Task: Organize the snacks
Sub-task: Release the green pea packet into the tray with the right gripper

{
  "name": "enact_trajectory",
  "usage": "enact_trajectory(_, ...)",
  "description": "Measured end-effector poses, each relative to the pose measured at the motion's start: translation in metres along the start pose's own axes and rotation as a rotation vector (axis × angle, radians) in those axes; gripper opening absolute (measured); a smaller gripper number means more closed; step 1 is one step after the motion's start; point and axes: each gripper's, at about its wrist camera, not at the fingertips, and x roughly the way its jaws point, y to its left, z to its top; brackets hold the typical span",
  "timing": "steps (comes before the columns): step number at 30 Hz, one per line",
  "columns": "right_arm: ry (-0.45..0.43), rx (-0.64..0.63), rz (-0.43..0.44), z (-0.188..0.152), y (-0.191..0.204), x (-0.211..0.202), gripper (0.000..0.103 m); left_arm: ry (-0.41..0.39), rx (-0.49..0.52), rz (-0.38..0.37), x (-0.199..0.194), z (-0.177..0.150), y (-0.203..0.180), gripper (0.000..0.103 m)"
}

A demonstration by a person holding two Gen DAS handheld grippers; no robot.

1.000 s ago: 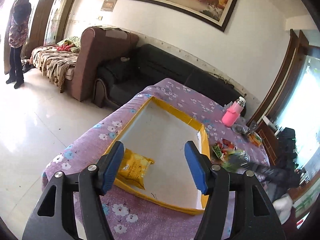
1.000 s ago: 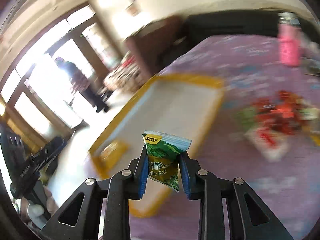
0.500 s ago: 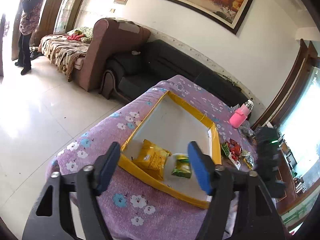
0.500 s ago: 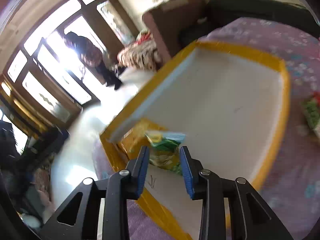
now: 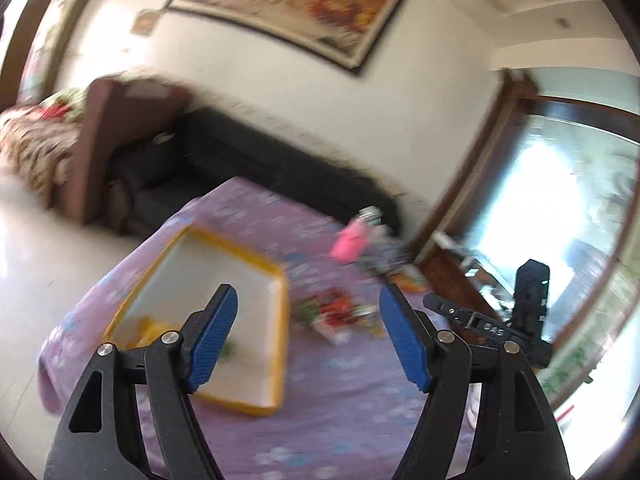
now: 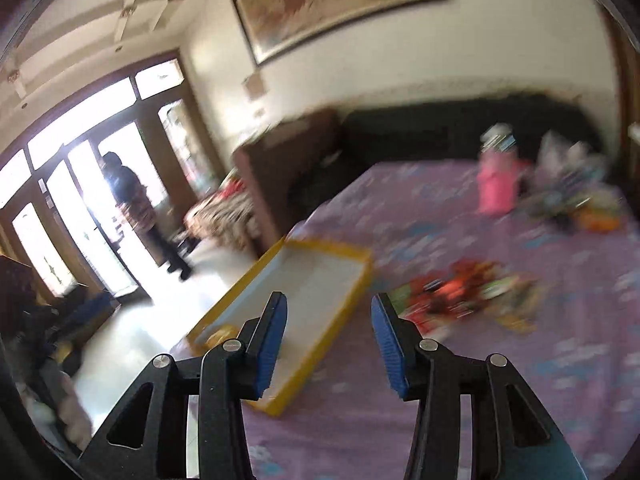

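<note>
The right gripper (image 6: 328,340) was empty, its blue pads apart with only the purple flowered tablecloth (image 6: 460,420) and a corner of the yellow-rimmed tray (image 6: 362,258) showing between them; its jaws had just been opening, and nothing lay between them. By my reading a placement had just finished and the step in hand was the swing toward the next pick. The left gripper (image 5: 308,340) stood wider still, also holding nothing, pointed over the table between the tray (image 5: 282,280) and the loose pile of snack packets (image 5: 332,312).

In the tray's near end lay a yellow packet (image 5: 148,328), and beside it a green packet (image 5: 229,349), mostly hidden behind the left finger. The pile, red, green and orange wrappers, sat just beside the tray's far-side rim; motion blur hid any single packet's outline. A pink bottle (image 6: 496,184) stood farther back.

The next move probably called for lowering one gripper onto a packet at the pile's edge and closing on a single wrapper.
</note>
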Motion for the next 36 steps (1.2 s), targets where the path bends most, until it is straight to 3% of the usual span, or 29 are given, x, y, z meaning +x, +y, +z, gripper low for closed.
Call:
enact_trajectory(8,-0.247,0.065,-0.242,0.082,-0.052,-0.187,0.048,-0.128,0.256,0.001,-0.067,0.089,-0.110,0.074)
enact_trajectory(11,-0.350,0.089,-0.387,0.121,-0.069,-0.263,0.053,-0.218,0.341,0.104,-0.090,0.131,-0.139,0.079)
enact_trajectory(14,-0.438,0.131,-0.504,0.154,-0.085,-0.325,0.053,-0.321,0.346,0.212,-0.108,0.177,-0.154,0.084)
enact_trajectory(17,-0.506,0.183,-0.563,0.172,-0.103,-0.362,0.059,-0.378,0.362,0.328,-0.102,0.210,-0.156,0.086)
enact_trajectory(19,-0.510,0.210,-0.572,0.173,-0.116,-0.365,0.062,-0.384,0.395,0.381,-0.085,0.216,-0.154,0.089)
enact_trajectory(21,-0.484,0.215,-0.558,0.165,-0.130,-0.348,0.065,-0.344,0.397,0.365,-0.057,0.208,-0.144,0.090)
enact_trajectory(23,-0.413,0.214,-0.545,0.149,-0.148,-0.300,0.066,-0.262,0.370,0.314,-0.020,0.191,-0.130,0.090)
enact_trajectory(26,-0.253,0.224,-0.489,0.104,-0.175,-0.217,0.066,-0.106,0.337,0.218,0.041,0.151,-0.109,0.090)
enact_trajectory(28,-0.112,0.232,-0.405,0.067,-0.183,-0.144,0.066,0.003,0.319,0.151,0.083,0.115,-0.095,0.090)
enact_trajectory(33,0.177,0.151,-0.240,-0.004,-0.160,0.023,0.066,0.257,0.204,0.062,0.176,0.039,-0.042,0.090)
enact_trajectory(36,0.308,0.108,-0.153,-0.034,-0.131,0.115,0.063,0.354,0.145,0.048,0.194,0.007,-0.010,0.090)
